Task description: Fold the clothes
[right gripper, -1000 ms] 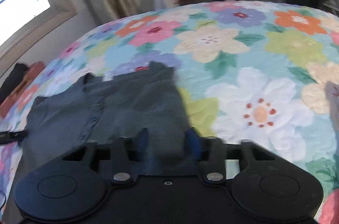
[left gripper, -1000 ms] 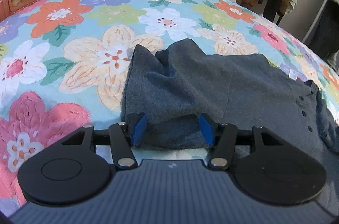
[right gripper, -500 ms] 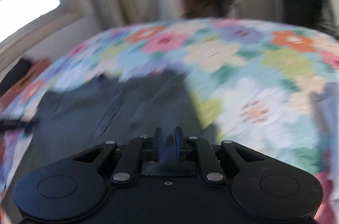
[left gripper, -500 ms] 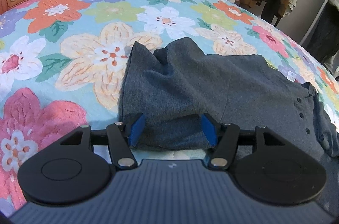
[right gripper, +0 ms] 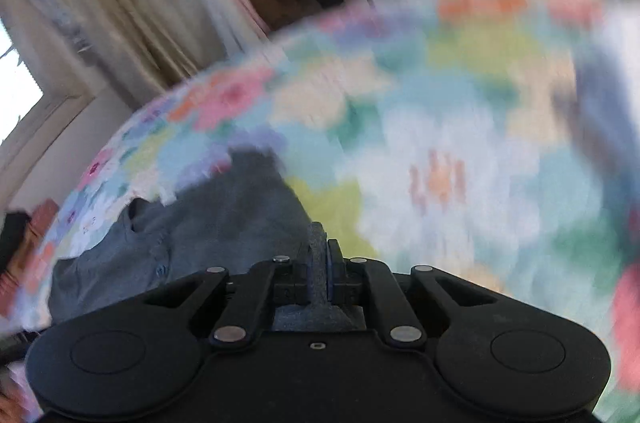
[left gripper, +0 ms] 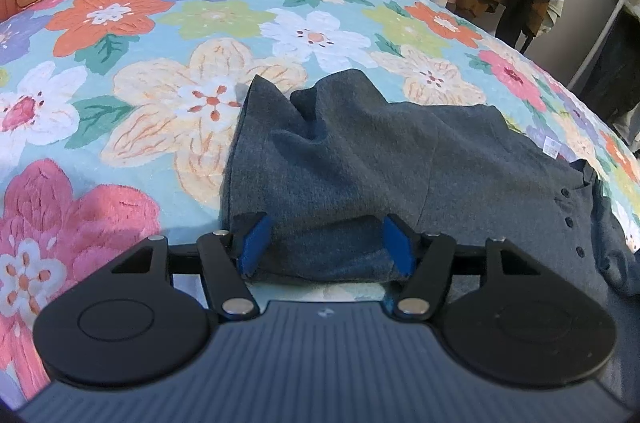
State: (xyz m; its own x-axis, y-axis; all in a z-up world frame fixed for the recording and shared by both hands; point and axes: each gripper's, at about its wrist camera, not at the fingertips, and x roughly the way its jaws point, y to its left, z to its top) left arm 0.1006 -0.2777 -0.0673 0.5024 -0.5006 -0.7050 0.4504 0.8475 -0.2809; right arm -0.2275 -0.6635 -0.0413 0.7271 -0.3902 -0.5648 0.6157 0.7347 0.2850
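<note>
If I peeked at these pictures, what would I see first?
The big flowery bedspread covering the whole bed, with a grey buttoned shirt lying rumpled in its middle. The left tool has its blue pads opening around the shirt's near edge, while the right tool is closing on a pinch of grey cloth.

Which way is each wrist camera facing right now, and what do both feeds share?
Left wrist: sits behind the left claw, looking down across the grey buttoned knit shirt on the floral bedspread toward hanging clothes; jaws opening, straddling the hem.
Right wrist: sits behind the right claw, tilted and blurred, looking over the same bed toward a curtained window; jaws closing, a fold of grey fabric between them.
Shared: shirt and bedspread.
</note>
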